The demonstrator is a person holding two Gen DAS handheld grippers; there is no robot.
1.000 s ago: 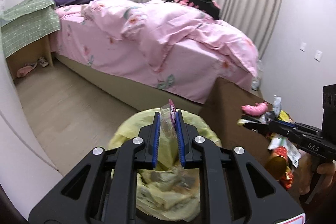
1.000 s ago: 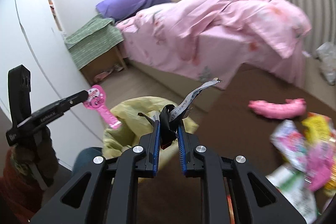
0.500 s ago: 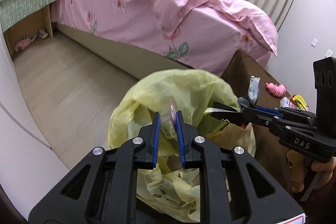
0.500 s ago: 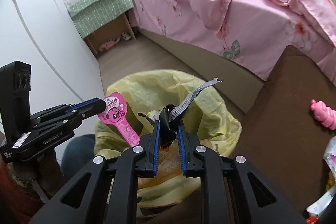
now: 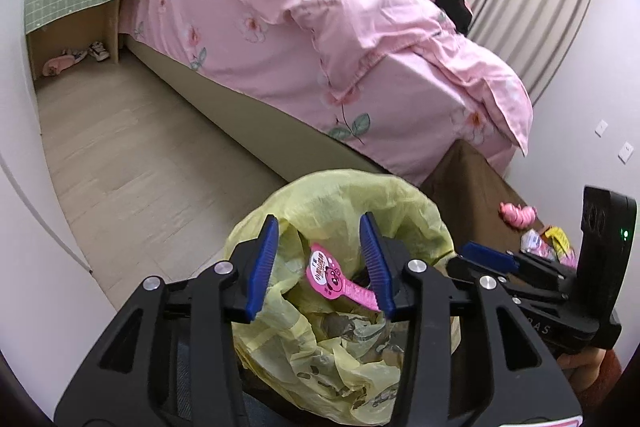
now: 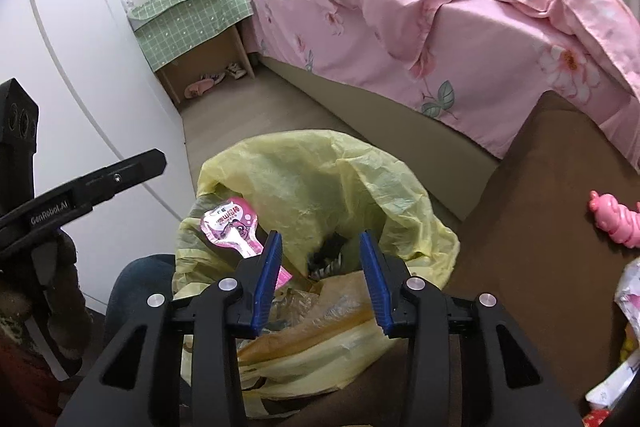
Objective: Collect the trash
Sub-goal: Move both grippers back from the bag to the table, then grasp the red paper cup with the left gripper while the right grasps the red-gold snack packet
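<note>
Here, both tools hovered over the yellow bin bag (image 5: 344, 211), which filled the lower centre of each wrist view.

Left side: the left gripper (image 5: 320, 263) had its blue pads spread wide with nothing between them. The pink wrapper (image 5: 332, 275) lay inside the bag mouth, just below and between the pads, apparently free of them.

Right side: the right gripper (image 6: 320, 277) was likewise spread apart and empty. A dark crumpled wrapper (image 6: 326, 259) sat in the bag beneath it, and the pink wrapper (image 6: 236, 227) appeared at centre left, resting against the bag's inner wall.

Procedure note, as a judgement: the drop step appeared complete for both items. To finish it well, each tool should be lifted straight up with the pads kept apart, so no pad snags the thin bag film or drags a wrapper back out.

Count: one bag; two wrappers visibly dropped inside; one pink toy (image 6: 616, 219) on the brown table (image 6: 532, 267) at right; several more wrappers (image 5: 548, 243) at the right edge, number not discernible.
</note>
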